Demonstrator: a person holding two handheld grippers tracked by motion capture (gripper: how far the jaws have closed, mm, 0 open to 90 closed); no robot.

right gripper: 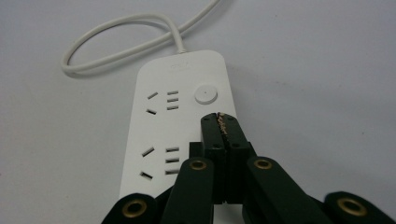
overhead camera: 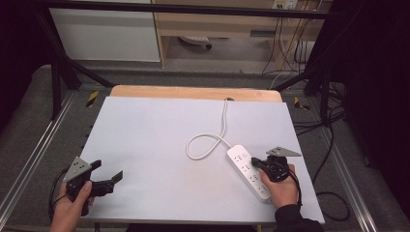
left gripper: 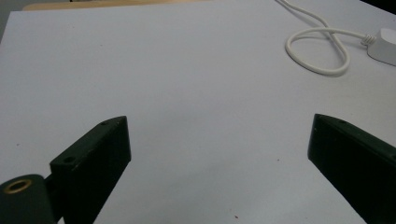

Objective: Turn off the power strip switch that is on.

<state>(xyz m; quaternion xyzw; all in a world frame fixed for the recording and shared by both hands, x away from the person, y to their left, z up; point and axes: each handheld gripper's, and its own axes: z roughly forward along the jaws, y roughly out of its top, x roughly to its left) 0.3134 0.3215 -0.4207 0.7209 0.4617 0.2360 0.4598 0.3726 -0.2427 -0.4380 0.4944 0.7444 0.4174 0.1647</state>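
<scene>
high view first: a white power strip (overhead camera: 249, 172) lies flat on the pale table (overhead camera: 159, 145), in the near right part of it. its long axis runs on a diagonal, from an upper-left end toward the table's middle to a lower-right end near the front edge. the white cord (overhead camera: 212, 140) leaves the upper-left end, curls into one loop just beside it, then runs away to the far edge of the table. the socket face looks up.

right gripper (overhead camera: 261, 163) is held over the middle of the strip, the hand (overhead camera: 284, 189) behind it at the strip's near end, the jaws pointing up and left roughly along the strip's length. right gripper view looks along that same axis: the strip (right gripper: 180, 121) stretches away from the camera, the cord end farthest off, the round button (right gripper: 206, 94) near that far end. the right gripper (right gripper: 223, 119) has its jaws clenched together with nothing between them, the tips just short of the button; whether they touch the strip's face i cannot tell.

left gripper (overhead camera: 107, 173) sits at the near left corner of the table, well apart from the strip, held in the left hand (overhead camera: 72, 205). left gripper view shows its jaws released and spread wide over bare table, with the cord loop (left gripper: 322, 49) and the strip's cord end (left gripper: 385, 46) far off at upper right.
</scene>
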